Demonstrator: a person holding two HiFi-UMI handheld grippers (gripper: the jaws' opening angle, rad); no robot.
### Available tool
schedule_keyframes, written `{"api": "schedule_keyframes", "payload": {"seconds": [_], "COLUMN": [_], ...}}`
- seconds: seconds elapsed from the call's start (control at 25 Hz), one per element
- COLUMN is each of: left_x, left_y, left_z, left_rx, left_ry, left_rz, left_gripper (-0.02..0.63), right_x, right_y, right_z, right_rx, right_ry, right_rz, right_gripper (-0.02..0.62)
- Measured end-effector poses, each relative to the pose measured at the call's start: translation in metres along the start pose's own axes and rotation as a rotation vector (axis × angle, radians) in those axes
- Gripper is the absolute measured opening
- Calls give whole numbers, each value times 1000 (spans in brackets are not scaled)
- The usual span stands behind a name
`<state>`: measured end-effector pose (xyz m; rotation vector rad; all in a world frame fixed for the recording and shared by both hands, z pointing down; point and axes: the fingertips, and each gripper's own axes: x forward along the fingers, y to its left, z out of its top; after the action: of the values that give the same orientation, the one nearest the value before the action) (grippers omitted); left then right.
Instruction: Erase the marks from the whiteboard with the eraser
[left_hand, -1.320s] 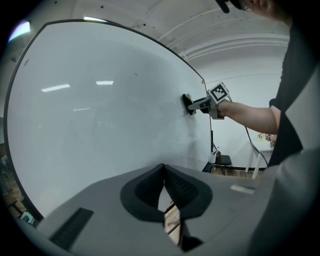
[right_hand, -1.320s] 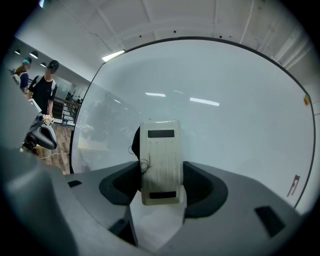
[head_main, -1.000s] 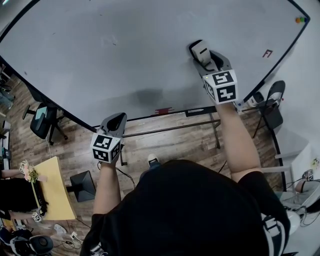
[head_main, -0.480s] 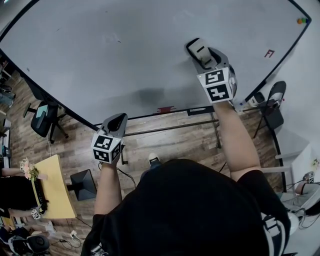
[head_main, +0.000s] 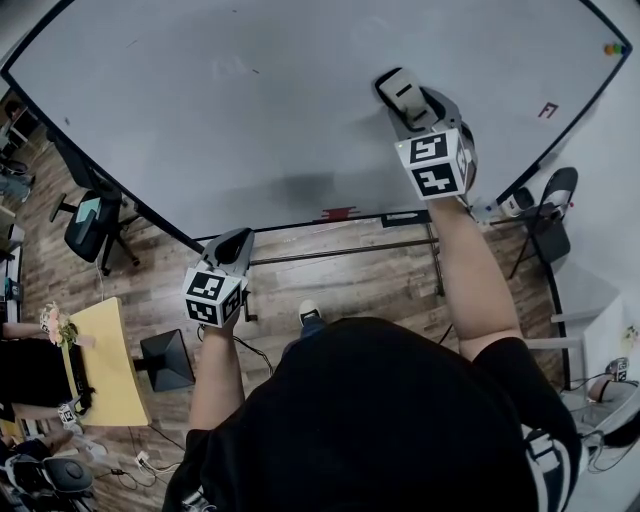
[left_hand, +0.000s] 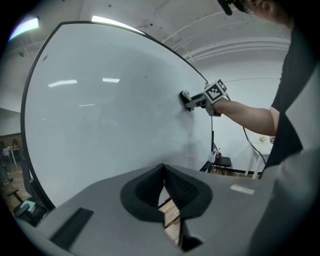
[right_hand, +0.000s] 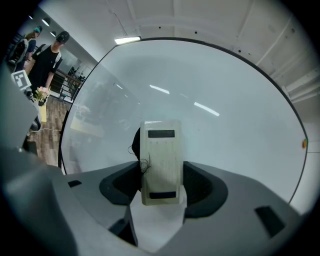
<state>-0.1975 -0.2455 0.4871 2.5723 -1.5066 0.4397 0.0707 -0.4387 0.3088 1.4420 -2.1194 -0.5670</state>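
The big whiteboard (head_main: 200, 130) fills the top of the head view. Faint marks (head_main: 232, 68) show at its upper left and a small red mark (head_main: 546, 110) near its right edge. My right gripper (head_main: 405, 108) is shut on the pale eraser (head_main: 399, 92) and holds it flat against the board. In the right gripper view the eraser (right_hand: 160, 160) stands upright between the pads of that gripper (right_hand: 161, 186). My left gripper (head_main: 232, 245) hangs by the board's lower edge, shut and empty. The left gripper view shows those jaws (left_hand: 163, 176) closed, with the right gripper (left_hand: 192, 100) far off on the board (left_hand: 100, 110).
The board's tray (head_main: 400, 218) carries a red item (head_main: 340, 213). On the wooden floor stand an office chair (head_main: 85, 225), a yellow table (head_main: 105, 370) and a black folding chair (head_main: 550, 195). Coloured magnets (head_main: 612, 47) sit at the board's top right. People (right_hand: 47, 60) stand at the far left.
My right gripper has slid the eraser a little up the board and rolled its wrist. The left gripper has stayed shut low by the board's edge.
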Motion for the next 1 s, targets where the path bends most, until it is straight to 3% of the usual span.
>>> {"api": "schedule_keyframes", "payload": {"seconds": [1.0], "left_x": [-45], "left_y": [12], "left_z": [-25], "left_rx": [-58], "left_ry": [13], "left_rz": [87], "left_gripper": [14], "right_x": [9], "right_y": [53], "right_z": [47], "right_rx": [-225], "right_ry": [-108], "right_rz": [-56], "right_gripper": [250]}}
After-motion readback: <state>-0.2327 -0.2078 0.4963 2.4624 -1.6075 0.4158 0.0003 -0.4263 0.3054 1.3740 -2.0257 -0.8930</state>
